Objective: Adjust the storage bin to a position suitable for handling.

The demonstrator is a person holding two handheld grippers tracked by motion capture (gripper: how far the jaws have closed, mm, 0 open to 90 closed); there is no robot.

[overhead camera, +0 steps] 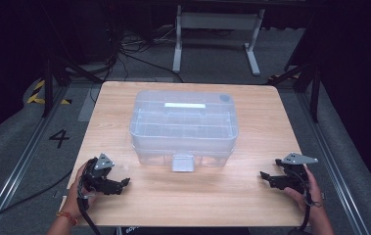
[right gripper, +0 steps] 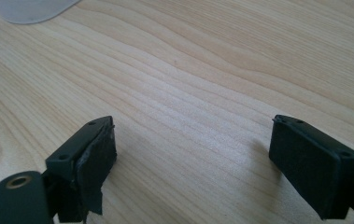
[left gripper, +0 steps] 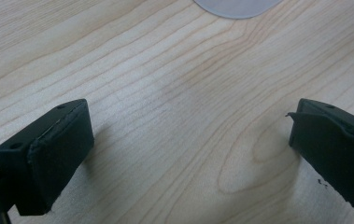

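Over bare table (overhead camera: pixel 193 196), both grippers gape empty.

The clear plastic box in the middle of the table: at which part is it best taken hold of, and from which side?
Probably the white handle, lying flat along the middle of the lid of the clear plastic box. Come from above, jaws across its narrow width. The smooth, wide walls offer little to pinch. Both hand-held grippers, left and right, are open near the table's front edge.
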